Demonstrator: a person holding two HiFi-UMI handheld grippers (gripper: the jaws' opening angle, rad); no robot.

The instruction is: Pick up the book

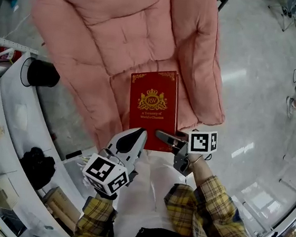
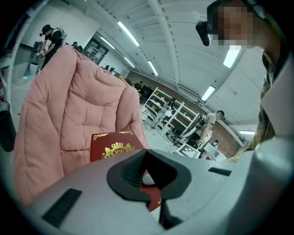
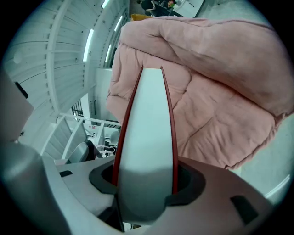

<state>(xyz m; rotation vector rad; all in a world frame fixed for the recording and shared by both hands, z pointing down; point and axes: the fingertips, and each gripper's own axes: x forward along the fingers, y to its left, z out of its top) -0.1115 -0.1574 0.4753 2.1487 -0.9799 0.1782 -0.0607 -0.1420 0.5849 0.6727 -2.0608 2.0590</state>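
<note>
The book [image 1: 153,108], a red hardcover with its gold crest up, lies lengthwise over the seat of the pink padded chair [image 1: 110,26] with its near end toward me. My right gripper [image 1: 163,137] has it by that near end. In the right gripper view the white page block, with a red cover on each side, runs straight out between the fingers [image 3: 187,181]. They stand wide because the book is thick, one pad on each cover. I judge this is the main hold: clamping across the thickness keeps the covers from flopping open as the book comes off the soft cushion. My left gripper [image 2: 148,181] sits at the book's near left corner. Its fingers leave only a narrow gap, and a sliver of red cover with a gold corner mark shows in it. I can't tell if the pads actually bite. It's probably there to steady that corner so the book doesn't swing on the one clamp. I also can't tell whether the book is clear of the cushion. One risk: it's a long book gripped at one end, so the far end may droop.
</note>
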